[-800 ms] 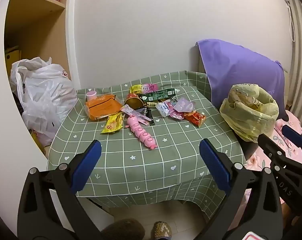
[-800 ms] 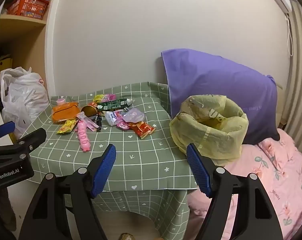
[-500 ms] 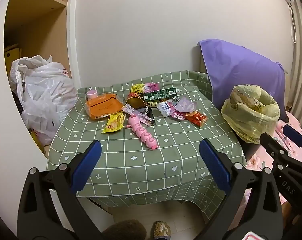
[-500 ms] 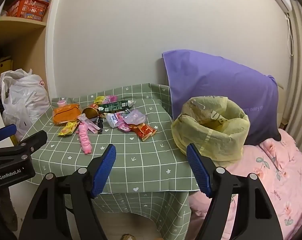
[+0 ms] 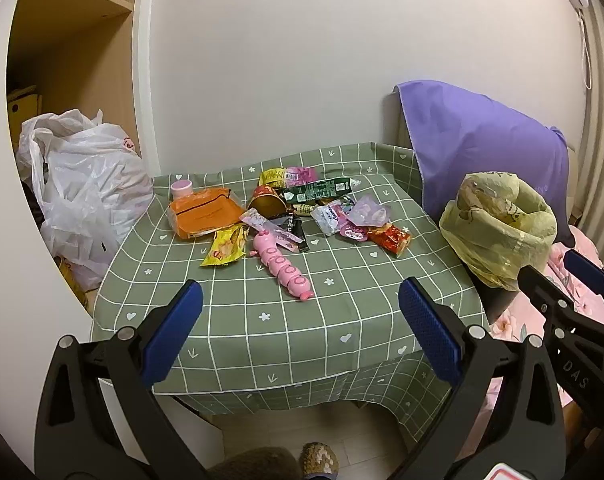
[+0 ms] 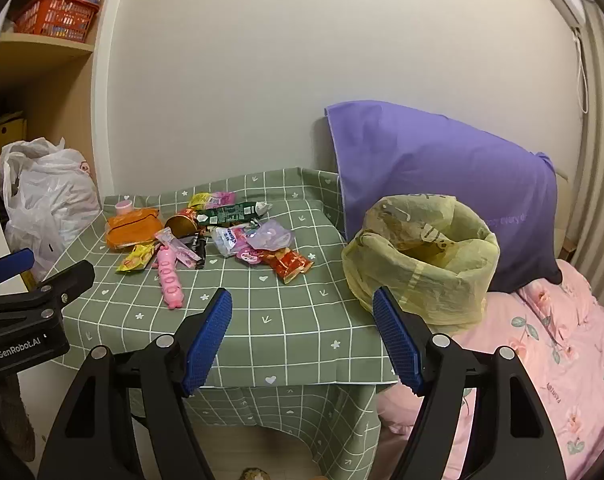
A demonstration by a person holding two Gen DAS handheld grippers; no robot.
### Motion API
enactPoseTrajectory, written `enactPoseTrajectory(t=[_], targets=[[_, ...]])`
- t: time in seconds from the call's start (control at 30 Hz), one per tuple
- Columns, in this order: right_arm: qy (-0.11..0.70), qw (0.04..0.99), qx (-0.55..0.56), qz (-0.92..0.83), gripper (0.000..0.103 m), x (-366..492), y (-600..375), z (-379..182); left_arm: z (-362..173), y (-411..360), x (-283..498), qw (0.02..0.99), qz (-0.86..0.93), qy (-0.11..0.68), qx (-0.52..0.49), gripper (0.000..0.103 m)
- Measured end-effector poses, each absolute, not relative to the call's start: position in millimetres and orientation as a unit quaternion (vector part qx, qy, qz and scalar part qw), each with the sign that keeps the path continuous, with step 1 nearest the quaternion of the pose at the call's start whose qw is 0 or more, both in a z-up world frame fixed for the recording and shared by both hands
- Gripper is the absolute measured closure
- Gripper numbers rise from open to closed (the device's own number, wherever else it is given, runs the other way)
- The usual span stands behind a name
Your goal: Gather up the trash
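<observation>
Over the green-checked surface (image 5: 286, 332), both my claws, left (image 5: 300, 312) & right (image 6: 302, 328), hang spread wide w/ nothing held. Wrappers (image 5: 298, 216) all lie mid-surface; yellow trash bag (image 6: 421, 264) waits at right edge. Collection not yet begun.

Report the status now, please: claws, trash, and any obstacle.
Left claw open, empty; right claw open, empty. Wrappers piled on the far side of the table, untouched. Yellow bag open at right. Path clear.
</observation>
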State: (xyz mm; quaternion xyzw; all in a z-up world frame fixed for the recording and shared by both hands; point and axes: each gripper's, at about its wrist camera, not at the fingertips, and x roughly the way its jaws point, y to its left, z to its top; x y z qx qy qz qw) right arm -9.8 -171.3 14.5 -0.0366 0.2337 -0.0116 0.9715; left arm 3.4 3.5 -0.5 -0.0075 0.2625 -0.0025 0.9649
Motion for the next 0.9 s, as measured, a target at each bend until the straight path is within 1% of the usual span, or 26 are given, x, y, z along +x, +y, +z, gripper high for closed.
enactPoseTrajectory(t=[0.9], targets=[[0.228,0.973,-0.024,-0.021,0.034,-15.1,-186.6,23.0,4.5,-6.2,0.8,0.966,-0.011,0.257,0.004,0.009]])
